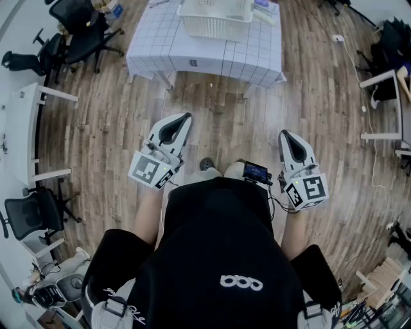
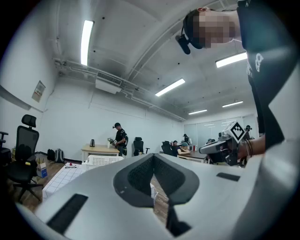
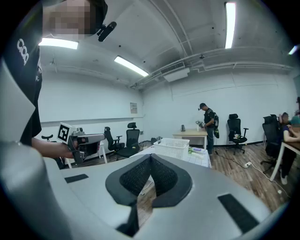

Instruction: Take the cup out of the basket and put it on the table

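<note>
A white lattice basket (image 1: 215, 16) stands on the table with the grid-pattern cloth (image 1: 160, 45), well ahead of me. No cup shows in any view; the basket's inside is hidden. My left gripper (image 1: 187, 117) and right gripper (image 1: 283, 133) hang at waist height over the wooden floor, far short of the table, both shut with nothing between the jaws. The left gripper view has its shut gripper (image 2: 153, 156) pointing toward the basket (image 2: 104, 160). In the right gripper view the shut gripper (image 3: 150, 156) points at the basket (image 3: 172, 147) and the table (image 3: 200, 158).
Black office chairs (image 1: 77, 29) stand left of the table, white desks (image 1: 26, 128) along the left wall and another desk (image 1: 385, 103) at the right. A cable (image 1: 359, 71) runs across the floor. A person (image 3: 208, 124) stands by a far wooden desk.
</note>
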Motion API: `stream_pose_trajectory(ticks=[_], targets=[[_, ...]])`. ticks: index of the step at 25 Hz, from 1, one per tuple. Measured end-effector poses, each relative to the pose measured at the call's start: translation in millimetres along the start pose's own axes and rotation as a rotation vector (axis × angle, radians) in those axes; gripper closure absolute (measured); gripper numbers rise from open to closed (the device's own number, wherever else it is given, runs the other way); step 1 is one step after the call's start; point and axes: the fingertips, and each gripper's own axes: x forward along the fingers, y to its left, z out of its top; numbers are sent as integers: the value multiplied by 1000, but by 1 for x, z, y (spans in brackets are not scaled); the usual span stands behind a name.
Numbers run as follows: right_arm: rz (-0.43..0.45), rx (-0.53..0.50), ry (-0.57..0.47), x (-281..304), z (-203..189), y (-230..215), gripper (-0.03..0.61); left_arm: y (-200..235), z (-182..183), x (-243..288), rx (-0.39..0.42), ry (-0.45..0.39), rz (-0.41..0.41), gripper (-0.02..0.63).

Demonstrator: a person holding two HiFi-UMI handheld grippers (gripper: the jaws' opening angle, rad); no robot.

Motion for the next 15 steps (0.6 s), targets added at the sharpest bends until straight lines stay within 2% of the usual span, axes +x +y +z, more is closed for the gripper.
stream_pose_trajectory(ticks=[8, 12, 15], targets=[[44, 11, 33, 15, -11, 23, 555, -14, -7, 0, -19, 23, -38, 604], [71, 48, 34, 23, -13, 41, 555, -8, -9, 0, -18, 33, -45, 604], [72, 36, 47, 27, -18, 52, 555, -2, -11, 1, -32, 40, -55, 604]])
